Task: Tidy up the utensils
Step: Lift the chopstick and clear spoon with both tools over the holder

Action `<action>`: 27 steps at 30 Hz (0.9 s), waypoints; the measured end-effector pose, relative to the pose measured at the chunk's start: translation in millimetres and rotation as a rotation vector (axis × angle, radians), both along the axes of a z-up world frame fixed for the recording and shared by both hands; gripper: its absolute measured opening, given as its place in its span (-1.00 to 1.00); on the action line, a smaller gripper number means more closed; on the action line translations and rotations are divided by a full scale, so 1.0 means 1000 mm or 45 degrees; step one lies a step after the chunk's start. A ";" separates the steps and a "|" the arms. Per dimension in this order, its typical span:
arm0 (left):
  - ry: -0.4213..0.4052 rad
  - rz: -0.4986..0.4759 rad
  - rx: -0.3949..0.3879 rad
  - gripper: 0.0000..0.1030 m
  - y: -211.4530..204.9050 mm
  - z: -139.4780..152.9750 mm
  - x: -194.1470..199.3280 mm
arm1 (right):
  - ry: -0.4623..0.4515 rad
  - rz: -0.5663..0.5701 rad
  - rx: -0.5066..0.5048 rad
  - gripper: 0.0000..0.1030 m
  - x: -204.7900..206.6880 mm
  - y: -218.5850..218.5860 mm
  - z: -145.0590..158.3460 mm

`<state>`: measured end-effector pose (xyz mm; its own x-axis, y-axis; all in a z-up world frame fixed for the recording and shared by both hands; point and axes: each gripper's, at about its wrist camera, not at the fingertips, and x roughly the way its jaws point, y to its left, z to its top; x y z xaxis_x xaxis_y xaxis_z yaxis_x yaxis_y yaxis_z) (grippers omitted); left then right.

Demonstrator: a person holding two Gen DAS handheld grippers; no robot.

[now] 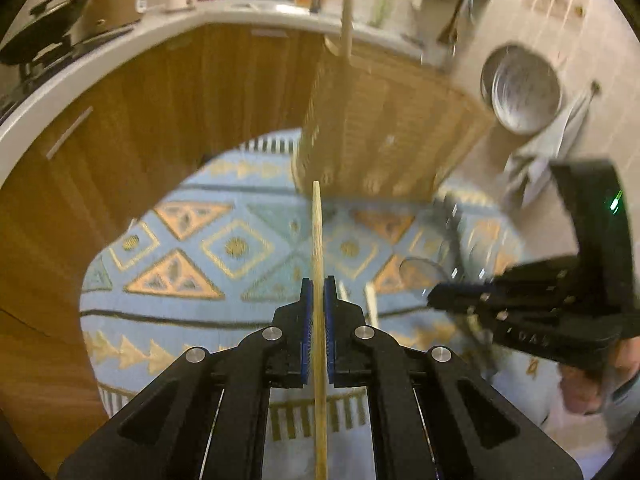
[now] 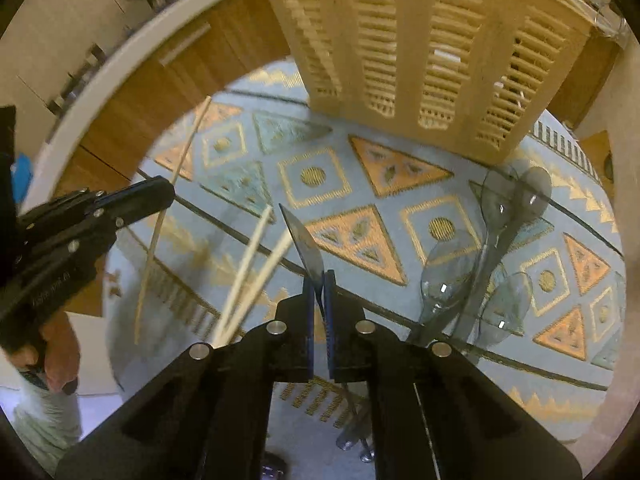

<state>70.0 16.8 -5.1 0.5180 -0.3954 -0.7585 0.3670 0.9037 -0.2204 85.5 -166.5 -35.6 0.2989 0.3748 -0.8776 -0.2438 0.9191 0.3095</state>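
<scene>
My left gripper (image 1: 319, 285) is shut on a thin wooden chopstick (image 1: 318, 236) that points away over the blue patterned tablecloth (image 1: 200, 240). My right gripper (image 2: 319, 277) is shut on a clear plastic knife (image 2: 301, 234), blade pointing up and to the left. A beige slotted utensil holder (image 2: 420, 60) stands at the far side of the table, with one chopstick (image 1: 347, 20) upright in it. Two loose chopsticks (image 2: 256, 256) lie left of the knife. Several clear plastic spoons (image 2: 500, 240) lie to the right. Each gripper shows in the other's view, the left gripper (image 2: 160, 190) and the right gripper (image 1: 434, 300).
Wooden cabinets (image 1: 140, 120) under a white counter (image 1: 80, 76) curve behind the table, with pans (image 1: 80, 12) on top. A metal bowl (image 1: 520, 88) and a cloth hang on the tiled wall at right. A person's hand (image 2: 56, 356) holds the left gripper.
</scene>
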 end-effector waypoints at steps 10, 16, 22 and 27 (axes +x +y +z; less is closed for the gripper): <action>-0.474 0.025 -0.142 -0.94 -0.024 0.092 -0.034 | -0.407 -0.058 0.341 -0.94 -0.016 -0.033 0.084; -0.763 0.039 -0.249 -0.94 -0.051 0.148 -0.031 | -0.704 -0.140 0.467 -0.94 -0.010 -0.072 0.141; -0.929 0.102 -0.386 -0.94 -0.072 0.161 0.012 | -0.874 -0.275 0.571 -0.94 0.031 -0.115 0.166; -0.941 0.182 -0.405 -0.94 -0.084 0.142 0.057 | -0.916 -0.349 0.524 -0.94 0.071 -0.131 0.156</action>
<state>127.3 -66.8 137.4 0.9022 -0.4266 -0.0640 0.4042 0.8878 -0.2201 156.1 -297.8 120.6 0.8546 0.4543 -0.2516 -0.2944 0.8230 0.4858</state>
